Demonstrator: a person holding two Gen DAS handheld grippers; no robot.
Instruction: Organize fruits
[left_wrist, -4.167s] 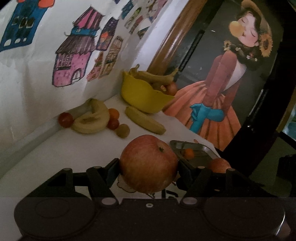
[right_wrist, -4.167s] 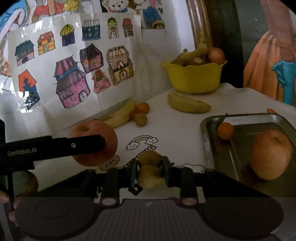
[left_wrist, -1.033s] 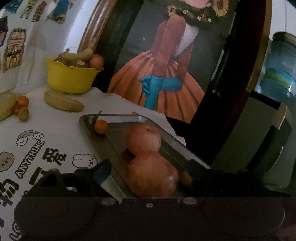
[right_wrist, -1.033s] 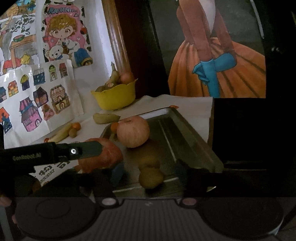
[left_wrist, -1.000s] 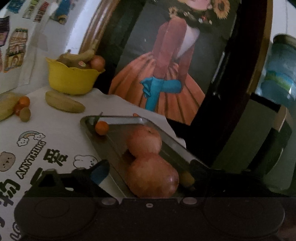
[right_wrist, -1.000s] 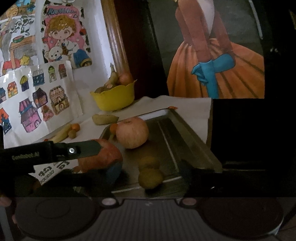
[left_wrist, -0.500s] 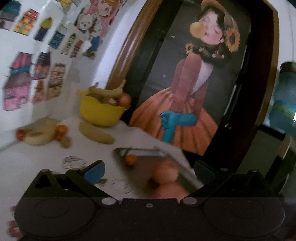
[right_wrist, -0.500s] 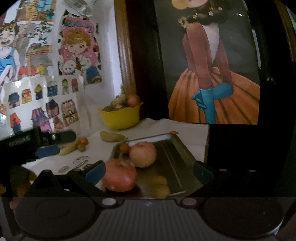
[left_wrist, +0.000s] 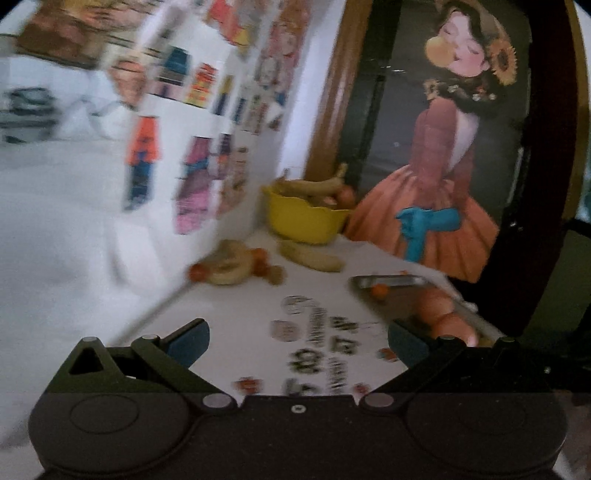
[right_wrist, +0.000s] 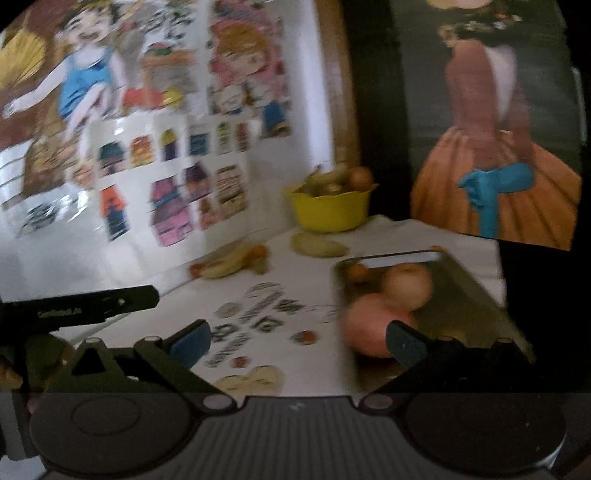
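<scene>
Two apples (right_wrist: 371, 325) lie in the metal tray (right_wrist: 476, 291) on the right of the table, with a small orange (right_wrist: 357, 272) at the tray's far end. My right gripper (right_wrist: 297, 341) hangs open and empty over the printed tablecloth, left of the tray. My left gripper (left_wrist: 297, 338) is also open and empty, pulled back over the cloth; it shows as a black bar (right_wrist: 96, 304) in the right wrist view. Loose bananas (left_wrist: 227, 264) with small fruits (left_wrist: 260, 256) lie by the wall. Another banana (left_wrist: 310, 256) lies before the yellow bowl (left_wrist: 304, 219).
The yellow bowl holds bananas and round fruit at the table's back corner. A wall with paper drawings (right_wrist: 177, 184) runs along the left. A dark framed picture of a figure in an orange dress (left_wrist: 436, 184) stands behind the table. The table's right edge (right_wrist: 495, 251) drops off beyond the tray.
Both grippers have opened fully, let go of their fruit in the tray and drawn back up and to the left. The apple and the small fruit stay in the tray.
</scene>
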